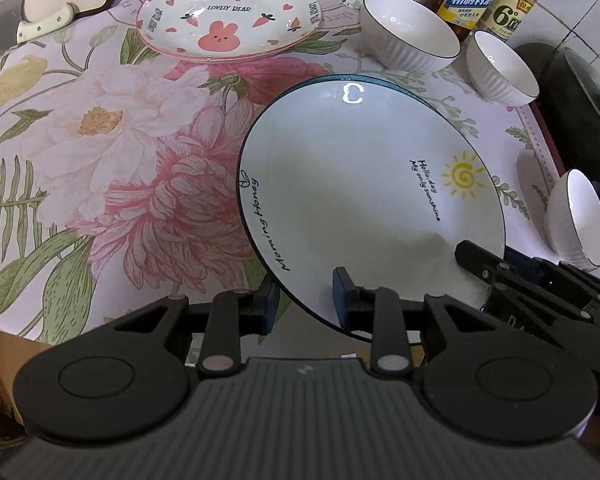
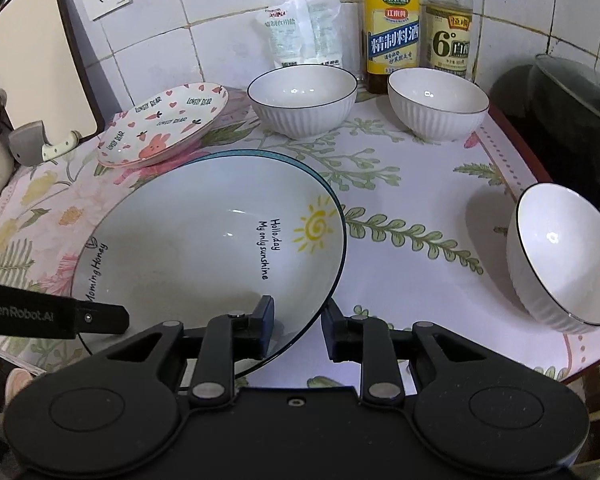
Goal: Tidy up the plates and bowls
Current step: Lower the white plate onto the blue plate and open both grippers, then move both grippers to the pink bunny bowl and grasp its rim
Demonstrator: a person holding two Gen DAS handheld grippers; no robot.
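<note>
A large white plate (image 1: 360, 184) (image 2: 204, 248) with a dark rim, a yellow sun and "Morning Honey" lies at the counter's near edge, over a teal-rimmed plate (image 2: 260, 155). My left gripper (image 1: 304, 300) is shut on its near rim, one pad inside and one under. My right gripper (image 2: 298, 326) straddles the rim further right, and a gap shows beside its pads. A pink rabbit plate (image 1: 228, 16) (image 2: 160, 128) sits at the back left. Two white ribbed bowls (image 2: 302, 98) (image 2: 436, 104) stand at the back. A third bowl (image 2: 560, 256) looks tipped at the right.
A cleaver (image 2: 40, 146) and a cutting board (image 2: 36, 60) lean at the back left. Two bottles (image 2: 392, 28) and a salt bag (image 2: 300, 28) stand by the tiled wall. A black wok (image 2: 560, 120) sits past the counter's right edge. A flowered cloth (image 1: 120, 140) covers the counter.
</note>
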